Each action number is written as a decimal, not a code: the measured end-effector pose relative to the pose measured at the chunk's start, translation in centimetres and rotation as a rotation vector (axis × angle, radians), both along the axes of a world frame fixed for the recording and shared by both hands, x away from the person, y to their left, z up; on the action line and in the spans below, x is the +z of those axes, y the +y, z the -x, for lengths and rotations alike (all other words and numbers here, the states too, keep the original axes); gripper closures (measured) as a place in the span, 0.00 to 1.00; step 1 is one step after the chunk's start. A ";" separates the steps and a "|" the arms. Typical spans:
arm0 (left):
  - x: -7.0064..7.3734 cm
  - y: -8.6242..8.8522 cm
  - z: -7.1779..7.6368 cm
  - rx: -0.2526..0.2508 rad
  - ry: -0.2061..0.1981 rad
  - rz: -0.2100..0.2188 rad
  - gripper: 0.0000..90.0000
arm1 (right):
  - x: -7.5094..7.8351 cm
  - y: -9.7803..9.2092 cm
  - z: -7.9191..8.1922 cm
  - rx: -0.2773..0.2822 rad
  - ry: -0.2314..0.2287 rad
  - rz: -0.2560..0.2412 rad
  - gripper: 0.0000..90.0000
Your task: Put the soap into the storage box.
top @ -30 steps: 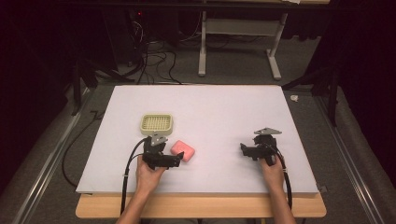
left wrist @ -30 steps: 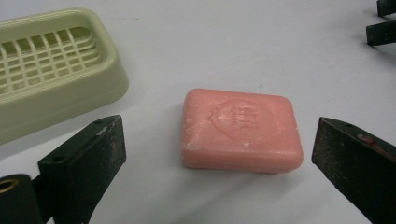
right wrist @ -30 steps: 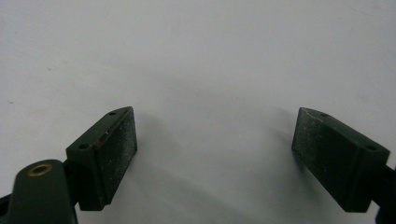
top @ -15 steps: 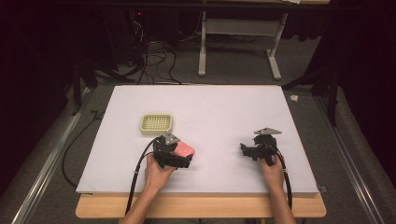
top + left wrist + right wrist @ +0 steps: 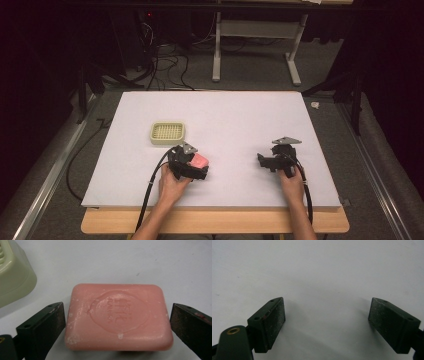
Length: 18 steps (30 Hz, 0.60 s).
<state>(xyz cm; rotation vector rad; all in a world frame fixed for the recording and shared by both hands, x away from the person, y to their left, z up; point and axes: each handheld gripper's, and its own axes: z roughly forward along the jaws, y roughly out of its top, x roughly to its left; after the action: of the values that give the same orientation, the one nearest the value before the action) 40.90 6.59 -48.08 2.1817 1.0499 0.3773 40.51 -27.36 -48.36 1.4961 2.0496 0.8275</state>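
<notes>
Soap (image 5: pixel 200 161) is lying on the white desk (image 5: pixel 235 120), left tongs (image 5: pixel 192 167) straddling it. Left gripper view: released jaws are flanking the soap (image 5: pixel 117 317) with small gaps; uneven closing could skid it toward the dish (image 5: pixel 13 272). Right gripper view: right tongs (image 5: pixel 327 325) are hanging spread, empty.

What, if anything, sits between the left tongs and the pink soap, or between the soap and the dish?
Nothing visible. The left tongs stand open astride the pink soap, a jaw at each short end, small gaps on both sides. Between the soap and the soap dish lies only bare white table.
</notes>
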 end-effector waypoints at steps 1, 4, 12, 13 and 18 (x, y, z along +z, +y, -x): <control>-0.1 0.0 -0.1 0.002 0.004 -0.007 0.04 | 0.0 0.0 0.0 0.000 0.000 0.000 0.16; -0.3 -0.2 0.0 0.016 -0.008 -0.011 0.07 | 0.0 0.0 0.0 -0.001 0.001 -0.001 0.16; -0.4 0.0 0.3 0.003 -0.040 0.005 0.15 | 0.0 0.0 0.0 0.000 0.000 0.000 0.16; -0.4 0.1 0.3 0.000 -0.039 0.004 0.15 | 0.0 0.0 0.0 0.000 0.000 0.000 0.16; -0.3 0.1 0.3 -0.005 -0.037 0.003 0.15 | 0.0 0.0 0.0 0.000 0.000 -0.001 0.16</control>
<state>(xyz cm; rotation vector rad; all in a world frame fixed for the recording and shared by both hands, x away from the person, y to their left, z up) 40.57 6.70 -48.40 2.1664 1.0244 0.4120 40.52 -27.36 -48.37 1.4961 2.0495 0.8284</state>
